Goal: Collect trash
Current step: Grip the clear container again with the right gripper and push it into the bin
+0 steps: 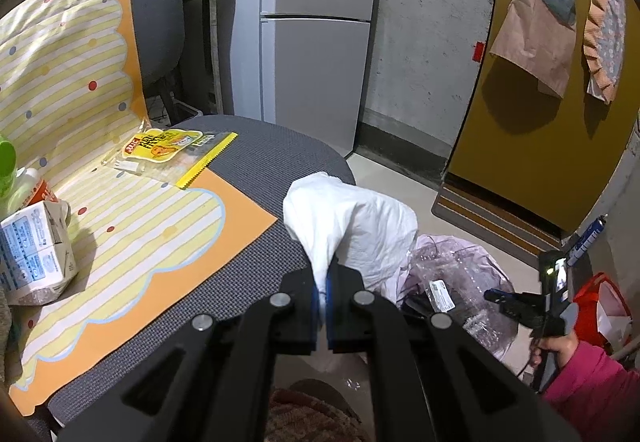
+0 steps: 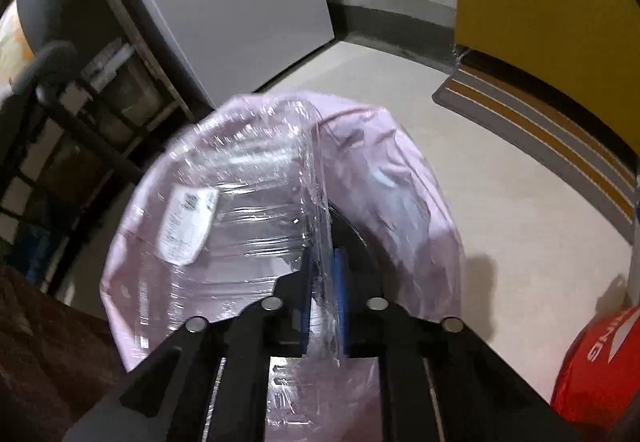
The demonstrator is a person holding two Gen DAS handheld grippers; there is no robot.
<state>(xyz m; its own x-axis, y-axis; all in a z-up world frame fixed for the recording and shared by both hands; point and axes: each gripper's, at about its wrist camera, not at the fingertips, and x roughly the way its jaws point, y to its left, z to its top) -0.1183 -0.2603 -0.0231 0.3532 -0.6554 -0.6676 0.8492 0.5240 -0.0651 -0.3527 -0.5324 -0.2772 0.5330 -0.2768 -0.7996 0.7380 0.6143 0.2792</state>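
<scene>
The pink trash bag (image 2: 280,202) bulged on the floor just below the chair (image 1: 256,162), nearer the right gripper (image 2: 324,298), which pinched a clear plastic container (image 2: 256,194) over it, while the left gripper (image 1: 323,302) clamped a white tissue (image 1: 344,218) up and left of the bag.

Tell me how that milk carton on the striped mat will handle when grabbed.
The milk carton looks dented and creased, so probably empty, light and easy to crush. It sits tilted on the striped mat, so a push may tip it.
</scene>
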